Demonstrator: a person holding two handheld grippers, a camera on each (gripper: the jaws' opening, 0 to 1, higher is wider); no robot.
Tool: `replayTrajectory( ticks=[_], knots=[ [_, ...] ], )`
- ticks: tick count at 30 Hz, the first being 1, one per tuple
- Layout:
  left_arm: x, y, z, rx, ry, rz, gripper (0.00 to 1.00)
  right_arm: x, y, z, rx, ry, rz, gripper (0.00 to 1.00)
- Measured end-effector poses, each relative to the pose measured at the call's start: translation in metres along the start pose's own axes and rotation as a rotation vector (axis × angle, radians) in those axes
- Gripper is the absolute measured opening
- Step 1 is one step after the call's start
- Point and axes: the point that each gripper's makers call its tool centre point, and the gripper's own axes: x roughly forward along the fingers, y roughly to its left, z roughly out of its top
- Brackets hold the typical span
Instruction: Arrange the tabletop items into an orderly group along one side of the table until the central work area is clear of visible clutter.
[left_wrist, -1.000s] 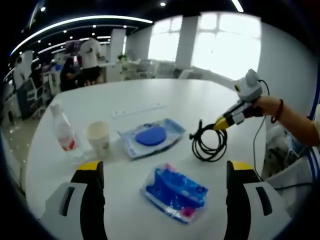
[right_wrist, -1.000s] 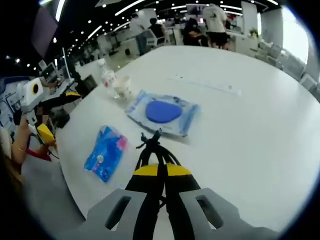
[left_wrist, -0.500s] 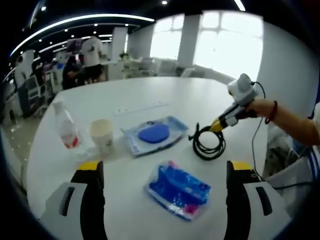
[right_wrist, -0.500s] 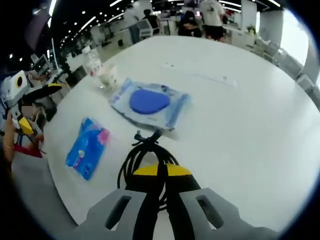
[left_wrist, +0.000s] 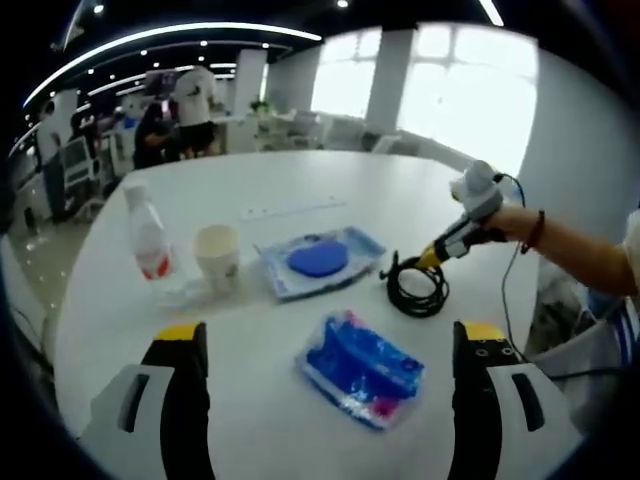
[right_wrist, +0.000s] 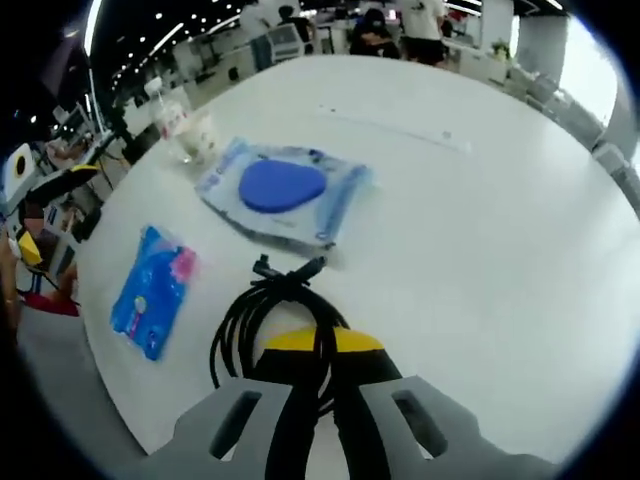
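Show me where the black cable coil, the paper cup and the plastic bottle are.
black cable coil (right_wrist: 262, 322): right gripper view, left side of the loops.
paper cup (left_wrist: 218, 257): left gripper view, middle of its side wall.
plastic bottle (left_wrist: 150, 243): left gripper view, body above the red label.

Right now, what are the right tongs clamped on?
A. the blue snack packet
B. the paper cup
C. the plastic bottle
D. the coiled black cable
D: the right tongs are shut on the coiled black cable, which loops out from between their yellow tips; the left gripper view shows the same grip on the cable.
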Motion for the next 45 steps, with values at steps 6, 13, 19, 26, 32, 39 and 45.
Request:
replayTrajectory(
  ticks=[6, 13, 19, 26, 32, 39, 45],
  knots=[
    [-0.005, 0.003, -0.008, -0.01, 0.014, 0.01, 0.99, 0.006, -0.004, -0.003, -0.008, 0.002, -0.01, 0.03],
    [-0.005, 0.004, -0.013, -0.014, 0.029, 0.015, 0.99, 0.009, -0.005, -0.005, -0.014, 0.01, -0.01, 0.03],
    [-0.006, 0.004, -0.008, -0.04, -0.007, 0.01, 0.99, 0.015, -0.007, -0.011, -0.003, 0.039, -0.024, 0.05],
    [-0.003, 0.006, -0.012, -0.035, 0.01, 0.011, 0.99, 0.018, -0.009, -0.014, -0.032, 0.062, -0.044, 0.07],
    [-0.003, 0.006, -0.014, -0.025, 0.014, 0.006, 0.99, 0.014, -0.014, -0.014, -0.004, 0.054, -0.078, 0.21],
    [-0.004, 0.003, -0.009, -0.027, -0.006, -0.011, 0.99, 0.001, -0.012, -0.001, 0.035, 0.003, -0.092, 0.42],
    [-0.003, 0.0, -0.008, -0.025, -0.008, -0.027, 0.99, -0.008, -0.001, 0.01, 0.05, -0.039, -0.081, 0.66]
  ],
)
